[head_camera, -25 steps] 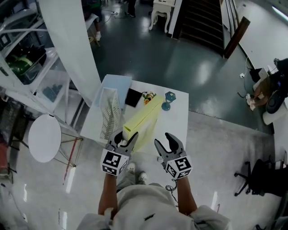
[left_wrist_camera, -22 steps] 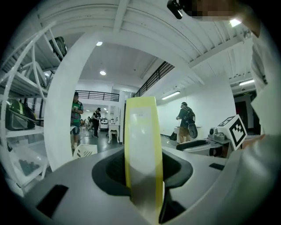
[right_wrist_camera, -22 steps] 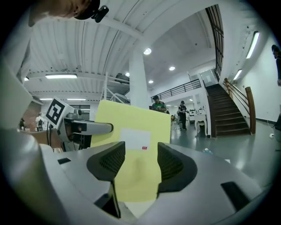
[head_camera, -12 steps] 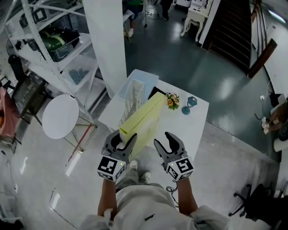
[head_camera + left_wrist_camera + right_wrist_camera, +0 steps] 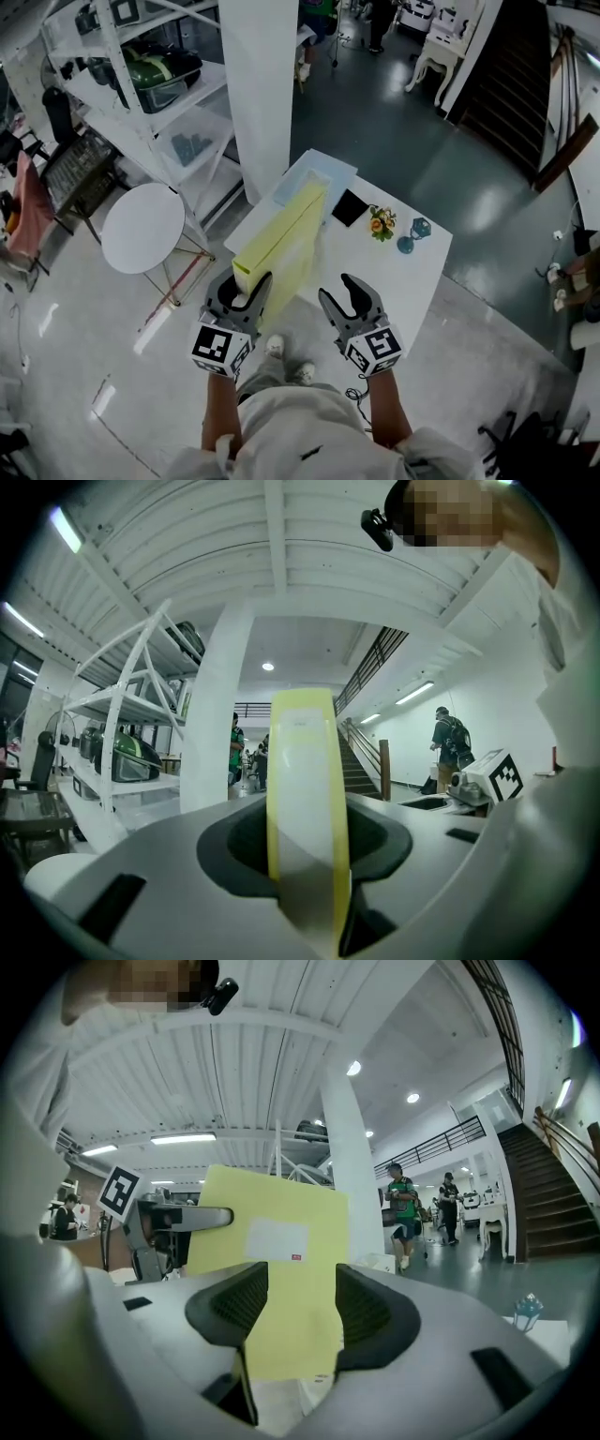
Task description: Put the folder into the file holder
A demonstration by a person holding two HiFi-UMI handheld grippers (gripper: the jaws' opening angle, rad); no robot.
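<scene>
Here, folder (image 5: 281, 234) between left tongs (image 5: 244, 286).

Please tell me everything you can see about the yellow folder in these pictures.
The folder is pale yellow, long and flat, seemingly card or plastic, with a white label on one face. It stands on edge, held at its near end by the shut left gripper, and reaches out over the white table. The right gripper is open beside it, not touching.
</scene>
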